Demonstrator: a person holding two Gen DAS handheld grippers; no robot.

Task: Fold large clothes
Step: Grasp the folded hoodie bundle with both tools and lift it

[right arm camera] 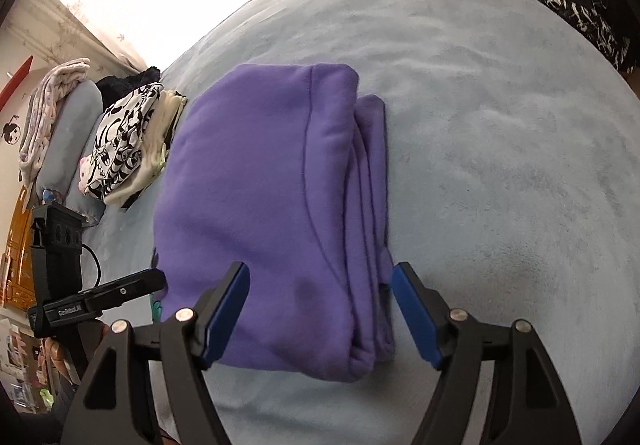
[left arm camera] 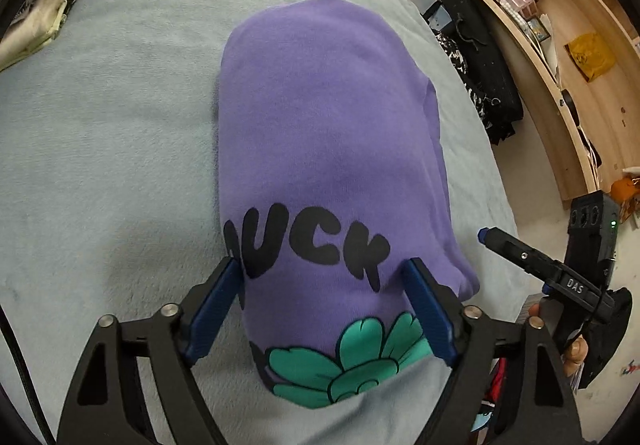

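A folded purple sweatshirt (left arm camera: 320, 117) with black lettering and a green flower print lies on the light blue bed cover (left arm camera: 100, 145). My left gripper (left arm camera: 322, 265) hangs open over its near end, the blue pads standing to either side of the lettering without pinching the cloth. In the right wrist view the same sweatshirt (right arm camera: 260, 185) shows its plain side and stacked folded edges on the right. My right gripper (right arm camera: 320, 269) is open above that near edge, nothing pinched. The right gripper's finger (left arm camera: 516, 255) shows at the right, held by a hand (left arm camera: 576, 353).
A stack of folded clothes (right arm camera: 124, 141) with a black and white print sits at the far left of the bed cover (right arm camera: 500, 165), beside a pillow (right arm camera: 68, 125). Beyond the bed's right edge stand a wooden shelf (left arm camera: 560, 57) and dark hanging clothes (left arm camera: 476, 85).
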